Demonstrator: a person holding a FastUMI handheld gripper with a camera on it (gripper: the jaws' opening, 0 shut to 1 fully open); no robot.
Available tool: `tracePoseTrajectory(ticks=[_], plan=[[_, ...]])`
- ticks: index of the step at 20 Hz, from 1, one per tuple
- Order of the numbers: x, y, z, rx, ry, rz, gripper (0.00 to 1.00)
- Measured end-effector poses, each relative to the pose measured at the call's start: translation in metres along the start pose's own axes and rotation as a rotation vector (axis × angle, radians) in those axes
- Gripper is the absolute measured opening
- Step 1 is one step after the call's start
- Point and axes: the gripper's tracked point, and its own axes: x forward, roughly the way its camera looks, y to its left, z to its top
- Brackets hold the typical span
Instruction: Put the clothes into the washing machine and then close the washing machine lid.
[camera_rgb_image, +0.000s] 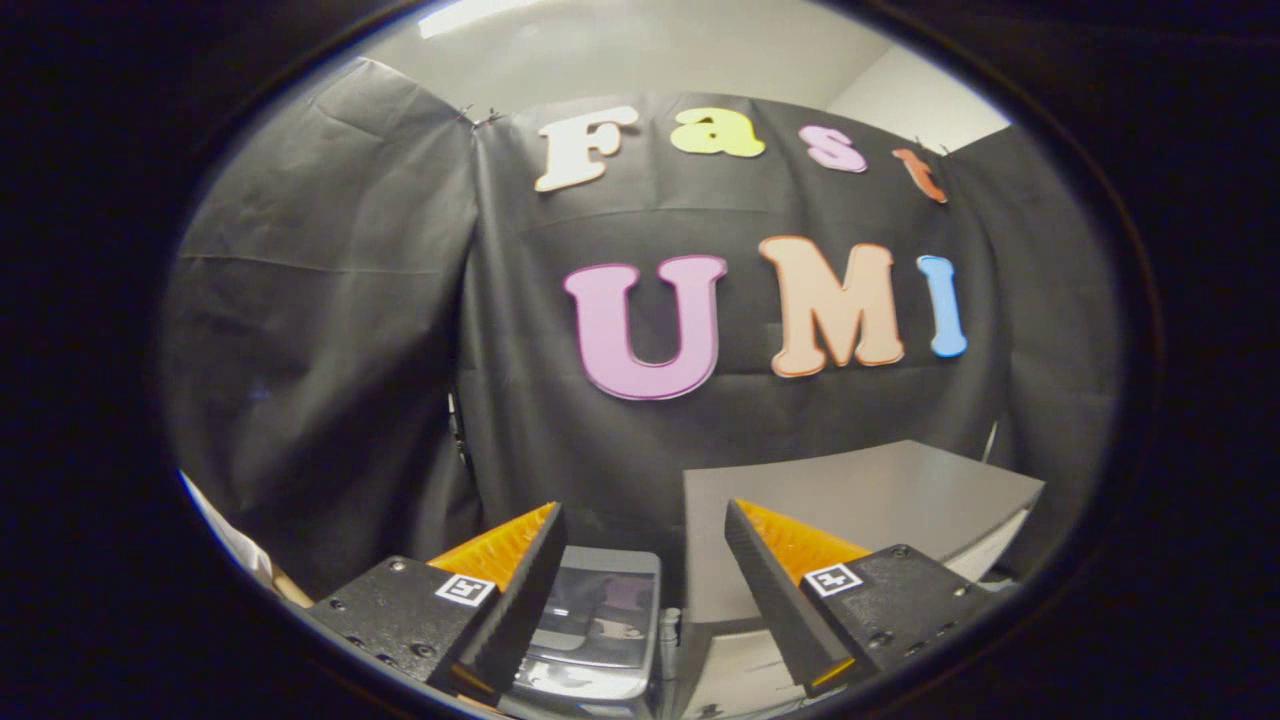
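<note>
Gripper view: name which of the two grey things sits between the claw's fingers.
The small glossy-lidded box, between the fingers of the open claw; the matte tabletop lies beyond the right finger.

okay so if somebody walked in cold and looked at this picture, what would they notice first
First, the gripper, its two fingers spread wide apart and holding nothing. Low between them sits the small washing machine, its glossy lid down. Just beyond the other finger, a grey table stands against the black cloth wall.
</note>
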Motion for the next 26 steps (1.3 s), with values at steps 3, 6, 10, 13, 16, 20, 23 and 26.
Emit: tracePoseTrajectory(ticks=[3,6,10,13,16,20,23,26], plan=[[-0.022,-0.036,-0.006,0.019,-0.026,-0.039,0.96],[-0.039,-0.068,-0.016,0.028,-0.058,-0.055,0.96],[-0.057,-0.107,-0.038,0.033,-0.088,-0.079,0.96],[-0.072,-0.13,-0.054,0.037,-0.11,-0.09,0.96],[-0.089,-0.147,-0.074,-0.008,-0.128,-0.095,0.96],[-0.11,-0.166,-0.126,-0.054,-0.055,-0.108,0.97],[-0.128,-0.171,-0.152,0.039,-0.05,-0.077,0.97],[-0.146,-0.183,-0.166,0.1,-0.079,-0.087,0.97]])
